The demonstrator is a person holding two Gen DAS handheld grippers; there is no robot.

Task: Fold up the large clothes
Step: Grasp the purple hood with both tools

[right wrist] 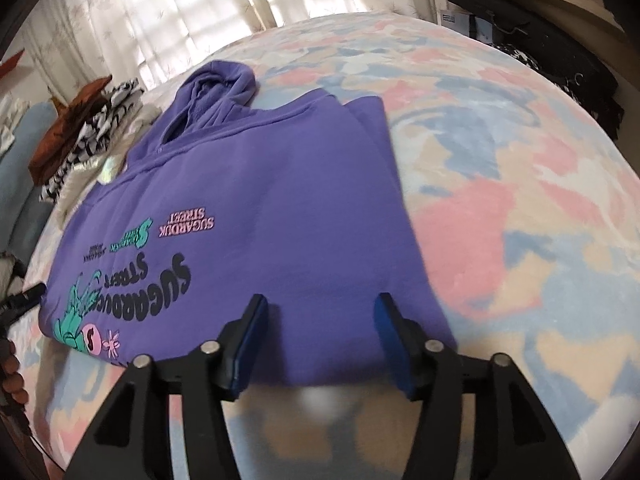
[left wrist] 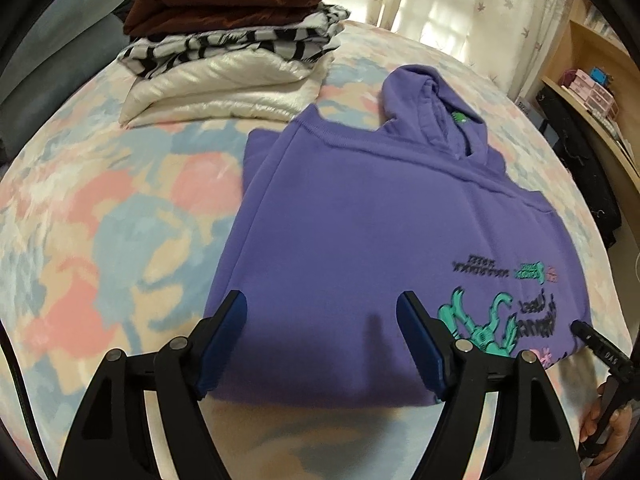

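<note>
A purple hoodie [left wrist: 360, 220] lies flat on the bed, sleeves folded in, hood at the far end, printed side up; it also shows in the right wrist view [right wrist: 272, 208]. My left gripper [left wrist: 322, 304] is open and empty, just above the hoodie's near hem on its left part. My right gripper [right wrist: 320, 306] is open and empty, above the near hem on the right part. The right gripper's tip shows at the left wrist view's right edge [left wrist: 588, 334].
A stack of folded clothes [left wrist: 232, 40], brown on top, striped and white below, sits at the far left of the bed [left wrist: 100, 220]. A wooden shelf with boxes [left wrist: 592, 84] stands at the right. Curtains hang behind the bed.
</note>
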